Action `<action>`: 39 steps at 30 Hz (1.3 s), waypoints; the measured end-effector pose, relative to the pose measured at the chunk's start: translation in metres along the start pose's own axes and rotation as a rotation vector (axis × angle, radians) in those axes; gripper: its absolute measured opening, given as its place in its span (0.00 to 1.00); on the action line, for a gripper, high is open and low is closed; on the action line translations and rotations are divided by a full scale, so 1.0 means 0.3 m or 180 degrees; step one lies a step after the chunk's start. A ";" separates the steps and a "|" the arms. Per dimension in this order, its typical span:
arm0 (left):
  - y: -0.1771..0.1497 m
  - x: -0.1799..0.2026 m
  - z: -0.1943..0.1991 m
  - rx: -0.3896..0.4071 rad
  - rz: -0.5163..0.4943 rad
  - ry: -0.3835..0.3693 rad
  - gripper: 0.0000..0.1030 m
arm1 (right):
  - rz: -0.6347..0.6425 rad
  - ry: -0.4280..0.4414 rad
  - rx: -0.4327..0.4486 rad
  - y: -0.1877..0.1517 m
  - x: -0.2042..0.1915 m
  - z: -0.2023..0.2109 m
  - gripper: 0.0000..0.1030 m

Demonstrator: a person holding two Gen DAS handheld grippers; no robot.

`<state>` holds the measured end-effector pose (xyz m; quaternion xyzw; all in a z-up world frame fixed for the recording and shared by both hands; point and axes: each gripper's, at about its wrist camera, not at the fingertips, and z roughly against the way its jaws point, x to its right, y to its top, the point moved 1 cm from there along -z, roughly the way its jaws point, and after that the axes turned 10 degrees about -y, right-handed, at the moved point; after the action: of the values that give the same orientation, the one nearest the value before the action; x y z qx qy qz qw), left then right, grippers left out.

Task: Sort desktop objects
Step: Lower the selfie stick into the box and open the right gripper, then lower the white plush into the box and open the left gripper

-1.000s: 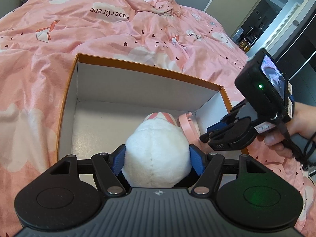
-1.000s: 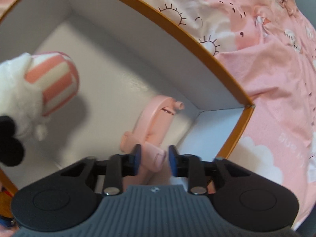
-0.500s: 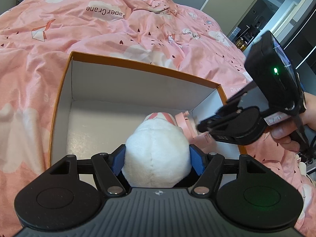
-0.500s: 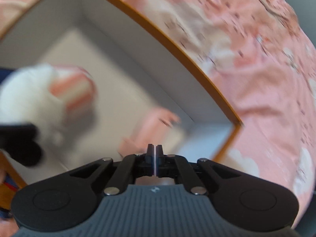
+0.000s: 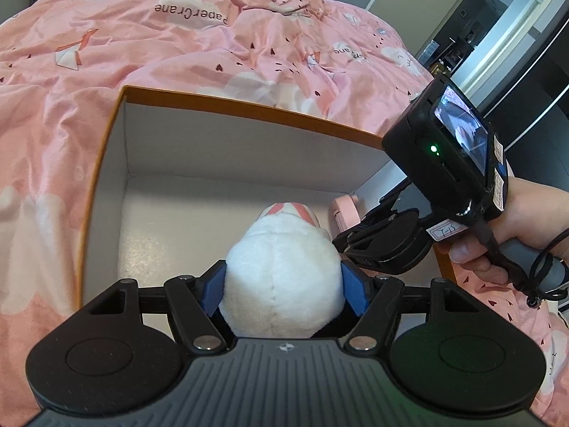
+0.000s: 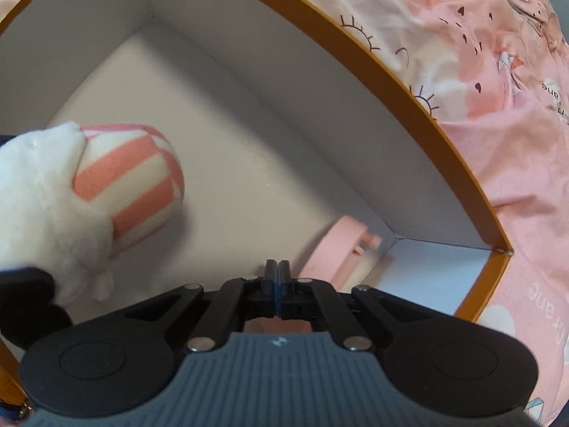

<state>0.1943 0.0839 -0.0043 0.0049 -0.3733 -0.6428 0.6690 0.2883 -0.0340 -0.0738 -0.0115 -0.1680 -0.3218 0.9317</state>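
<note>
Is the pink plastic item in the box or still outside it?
In. The pink item lies on the box floor in the corner, and the shut right tool above holds nothing.

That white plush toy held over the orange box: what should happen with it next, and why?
Probably lower it a little and open the left gripper. Its blue pads clamp the white plush toy above the box floor, clear of the pink item in the corner, and the right gripper is shut and empty.
</note>
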 end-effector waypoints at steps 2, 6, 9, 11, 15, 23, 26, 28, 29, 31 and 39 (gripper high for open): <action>0.001 0.011 -0.015 -0.0028 -0.0024 -0.0028 0.76 | -0.0077 0.0034 -0.0038 -0.005 0.011 -0.005 0.00; -0.007 0.027 -0.046 -0.0099 -0.0040 -0.0021 0.76 | -0.0154 -0.0007 -0.0078 -0.013 0.015 -0.016 0.00; -0.007 0.038 -0.063 -0.0140 -0.0037 -0.0008 0.76 | -0.0161 -0.0067 -0.0100 -0.014 0.004 -0.014 0.00; -0.006 0.046 -0.072 -0.0153 -0.0048 0.0001 0.76 | -0.0113 -0.0083 -0.0008 -0.020 -0.004 0.016 0.05; 0.001 0.058 -0.101 -0.0201 -0.0008 -0.0033 0.76 | -0.0123 -0.0169 0.0395 -0.060 0.019 0.134 0.05; -0.021 0.118 -0.193 -0.0424 0.0070 -0.0102 0.76 | -0.0596 -0.0126 0.0946 -0.222 0.094 0.293 0.15; -0.035 0.133 -0.233 -0.0510 0.0156 -0.0066 0.77 | -0.0840 -0.0114 0.1065 -0.243 0.143 0.237 0.20; -0.039 0.137 -0.256 -0.0557 0.0234 -0.0074 0.79 | -0.1048 -0.0133 0.1123 -0.334 0.168 0.262 0.20; -0.043 0.139 -0.263 -0.0576 0.0272 -0.0062 0.79 | -0.1171 -0.0106 0.1140 -0.357 0.180 0.255 0.21; -0.043 0.139 -0.281 -0.0624 0.0318 -0.0032 0.79 | -0.1447 0.0031 0.1156 -0.426 0.195 0.267 0.22; -0.052 0.131 -0.279 -0.0660 0.0434 -0.0014 0.82 | -0.2116 0.0537 0.1212 -0.530 0.195 0.199 0.27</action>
<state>0.2193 0.0077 -0.0529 -0.0911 -0.3057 -0.6310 0.7072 0.2173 -0.1871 -0.0125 0.2431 -0.1421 -0.5689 0.7727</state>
